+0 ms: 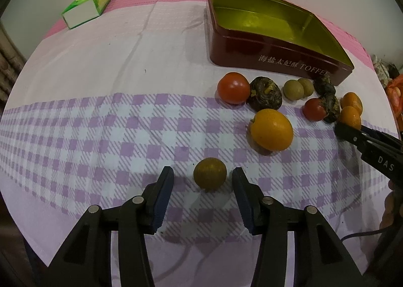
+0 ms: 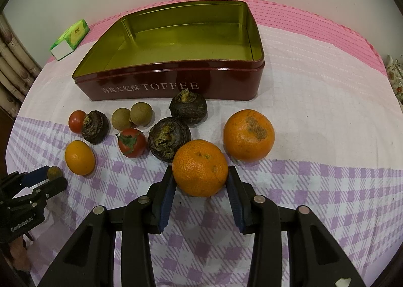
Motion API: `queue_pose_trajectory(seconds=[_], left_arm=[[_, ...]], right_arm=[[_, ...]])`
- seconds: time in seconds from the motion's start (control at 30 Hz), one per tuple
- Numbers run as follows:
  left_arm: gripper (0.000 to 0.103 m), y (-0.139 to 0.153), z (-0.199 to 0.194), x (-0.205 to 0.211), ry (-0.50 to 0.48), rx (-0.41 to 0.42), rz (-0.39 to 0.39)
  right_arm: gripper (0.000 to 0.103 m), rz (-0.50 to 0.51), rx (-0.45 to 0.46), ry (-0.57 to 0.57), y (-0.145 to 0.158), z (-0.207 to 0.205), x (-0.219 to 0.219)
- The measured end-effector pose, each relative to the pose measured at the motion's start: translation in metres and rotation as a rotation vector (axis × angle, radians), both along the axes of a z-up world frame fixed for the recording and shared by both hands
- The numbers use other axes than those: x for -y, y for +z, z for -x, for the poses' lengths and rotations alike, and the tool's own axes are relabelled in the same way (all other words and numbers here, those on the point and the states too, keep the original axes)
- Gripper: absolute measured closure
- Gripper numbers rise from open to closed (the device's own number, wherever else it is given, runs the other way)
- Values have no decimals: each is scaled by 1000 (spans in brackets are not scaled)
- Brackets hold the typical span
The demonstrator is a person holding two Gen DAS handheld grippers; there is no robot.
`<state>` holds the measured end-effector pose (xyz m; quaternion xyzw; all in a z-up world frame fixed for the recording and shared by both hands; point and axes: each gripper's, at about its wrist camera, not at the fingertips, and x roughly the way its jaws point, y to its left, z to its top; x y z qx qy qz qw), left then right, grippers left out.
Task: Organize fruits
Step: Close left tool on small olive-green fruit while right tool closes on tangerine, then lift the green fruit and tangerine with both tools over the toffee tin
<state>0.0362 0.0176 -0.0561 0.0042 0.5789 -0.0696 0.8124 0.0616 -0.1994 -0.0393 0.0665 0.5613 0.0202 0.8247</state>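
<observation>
My left gripper (image 1: 203,173) is open around a small brown longan (image 1: 209,173) on the cloth, fingers apart from it on both sides. My right gripper (image 2: 200,173) is open with its pads close against a mandarin (image 2: 200,167) resting on the cloth. A second mandarin (image 2: 248,134) lies to its right. The red toffee tin (image 2: 176,85) with a gold inside stands empty behind the fruits. In front of it lie two tomatoes (image 2: 132,142), two longans (image 2: 141,113), three dark water chestnuts (image 2: 168,139) and a yellow-orange fruit (image 2: 79,157).
A green and white box (image 1: 87,6) lies at the far left of the table. The checked cloth (image 1: 100,136) covers the table, which drops off at the round edges. A cable runs under my left gripper.
</observation>
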Motion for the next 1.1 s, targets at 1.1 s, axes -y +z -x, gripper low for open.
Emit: queue_pose_trajectory(seconds=[1.1], left_arm=[[77, 13, -15, 13, -37, 51, -16]], right_arm=[[67, 6, -1, 14, 14, 8, -6]])
